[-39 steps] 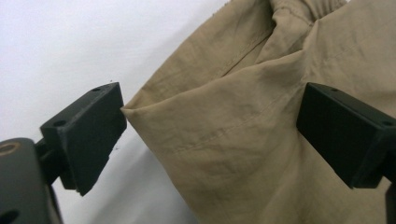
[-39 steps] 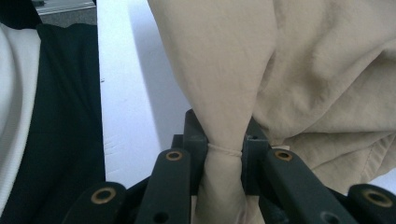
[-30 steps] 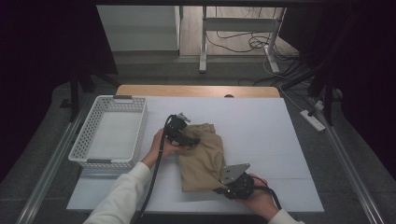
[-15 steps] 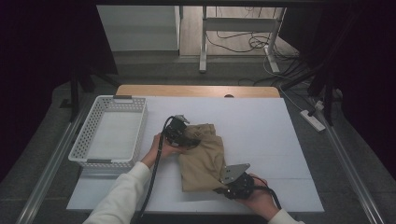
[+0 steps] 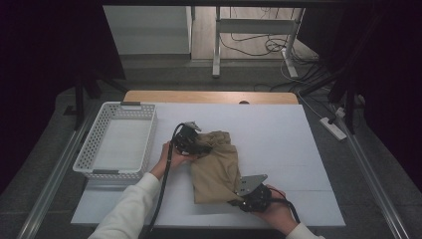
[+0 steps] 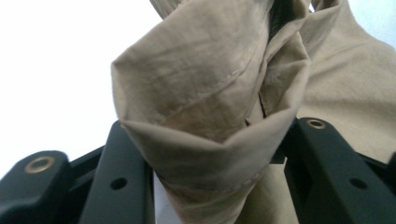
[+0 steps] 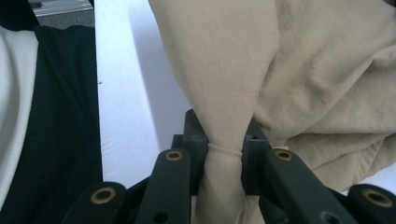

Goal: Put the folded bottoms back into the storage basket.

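Tan cloth (image 5: 216, 167) lies bunched on the white table (image 5: 298, 144), roughly mid-table toward the near edge, just right of the basket (image 5: 119, 142).

Left tool (image 5: 201, 148) sits at the cloth's far-left corner. Its jaws have just been closing, cloth between them. In the left gripper view a thick folded wad of cloth (image 6: 210, 107) fills the gap and both jaws press its sides: it has a grip on the cloth. Stitched hem runs across the fold.

Right tool (image 5: 239, 199) is at the cloth's near-right corner, near the table's front edge. In the right gripper view the jaws are clamped on a narrow gathered neck of cloth (image 7: 224, 116), a hem line right at the pinch; the rest of the cloth spreads out to the right on the table.

Both hands low, tools about at table level. Cloth spans between the two grips, wrinkled, not stretched flat. Basket stands at the table's left edge, apart from the cloth. White sleeve (image 5: 129, 209) on the left forearm.
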A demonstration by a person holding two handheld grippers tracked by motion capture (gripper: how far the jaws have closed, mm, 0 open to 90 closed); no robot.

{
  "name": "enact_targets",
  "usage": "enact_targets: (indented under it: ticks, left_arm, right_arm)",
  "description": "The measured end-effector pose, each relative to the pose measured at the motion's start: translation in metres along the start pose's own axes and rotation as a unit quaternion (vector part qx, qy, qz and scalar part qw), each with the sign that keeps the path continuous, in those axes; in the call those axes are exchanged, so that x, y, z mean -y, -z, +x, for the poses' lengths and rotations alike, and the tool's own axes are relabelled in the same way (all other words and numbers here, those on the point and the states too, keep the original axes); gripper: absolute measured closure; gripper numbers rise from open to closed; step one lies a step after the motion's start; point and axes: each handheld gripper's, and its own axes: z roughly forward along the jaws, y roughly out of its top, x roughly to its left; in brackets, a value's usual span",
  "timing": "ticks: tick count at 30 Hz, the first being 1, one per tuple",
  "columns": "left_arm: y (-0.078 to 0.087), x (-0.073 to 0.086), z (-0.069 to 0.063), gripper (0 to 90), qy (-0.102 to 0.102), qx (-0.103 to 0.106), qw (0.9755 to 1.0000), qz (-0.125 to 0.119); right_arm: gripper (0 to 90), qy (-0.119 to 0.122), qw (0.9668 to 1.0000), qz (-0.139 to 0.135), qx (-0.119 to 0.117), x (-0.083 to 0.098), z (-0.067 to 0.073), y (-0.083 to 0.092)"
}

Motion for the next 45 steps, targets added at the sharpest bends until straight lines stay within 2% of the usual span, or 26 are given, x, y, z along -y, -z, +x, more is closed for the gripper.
enact_targets:
  ticks: [17, 30, 45]
  left_arm:
    - [0.016, -0.004, -0.010, 61.0, -0.020, 0.000, 0.9995, -0.024]
    - [0.031, -0.005, -0.015, 61.2, -0.024, -0.001, 0.9988, -0.042]
    - [0.043, -0.005, -0.021, 61.4, -0.030, 0.001, 0.9984, -0.047]
  right_arm:
    - [77.7, 0.001, 0.9998, -0.019, 0.001, -0.001, 0.001, 0.005]
    - [77.7, 0.002, 0.9993, -0.038, 0.004, -0.003, 0.003, 0.009]
    - [77.7, 0.004, 0.9984, -0.057, 0.000, -0.006, 0.007, 0.012]
